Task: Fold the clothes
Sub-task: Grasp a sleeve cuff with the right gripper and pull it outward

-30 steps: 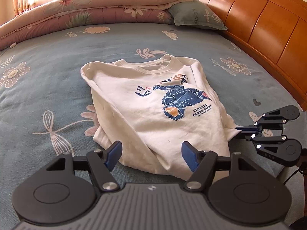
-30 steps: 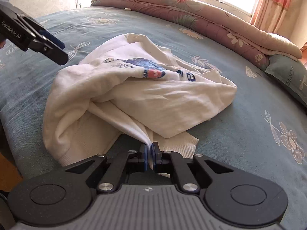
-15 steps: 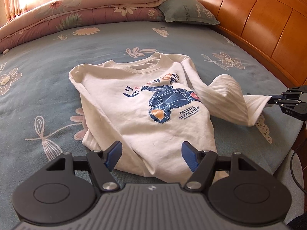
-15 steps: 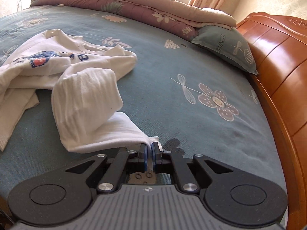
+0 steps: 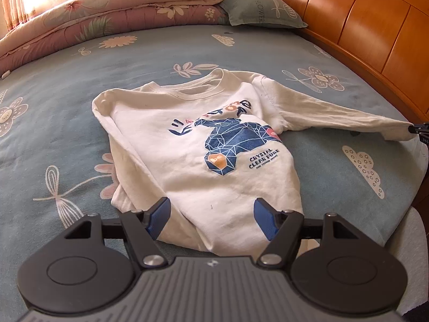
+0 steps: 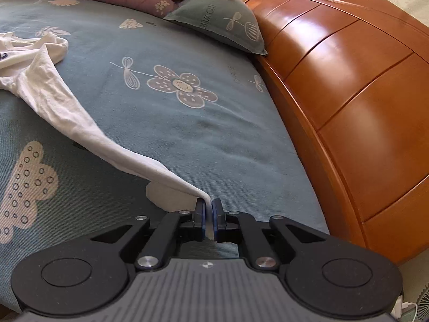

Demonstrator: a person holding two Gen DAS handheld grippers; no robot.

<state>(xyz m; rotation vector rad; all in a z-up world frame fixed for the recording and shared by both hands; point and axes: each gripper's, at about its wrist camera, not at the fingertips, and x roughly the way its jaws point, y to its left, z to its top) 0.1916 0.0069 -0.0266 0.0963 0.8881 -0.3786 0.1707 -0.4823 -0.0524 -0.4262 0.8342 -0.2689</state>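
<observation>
Nearest to us, our left gripper (image 5: 211,216) hangs with its blue-padded jaws spread wide and nothing between them, just over the bottom hem of the cream long-sleeved sweatshirt with a dark blue geometric print (image 5: 203,158). The hem lies right ahead of the blue pads (image 5: 158,214), at the near edge of the grey-blue bedspread patterned with pale flowers and clouds (image 5: 67,102).

Our right gripper (image 6: 208,216) is clamped tight on the cuff of the sweatshirt's sleeve (image 6: 61,107), with the white fabric pinched between its pads. From there the sleeve runs away to the left in a taut, slightly lifted band toward the body of the garment. In the left wrist view the same sleeve stretches out to the right, and only the tip of the right gripper (image 5: 418,128) shows at the frame edge.

The sweatshirt lies face up in the middle of the bed, neckline pointing away from us, its other sleeve tucked under the left side.

Farther back, a grey-green pillow printed with a flower (image 5: 257,10) sits against the glossy orange-brown wooden headboard (image 6: 348,86), beside a folded pink and cream floral quilt (image 5: 107,8).
</observation>
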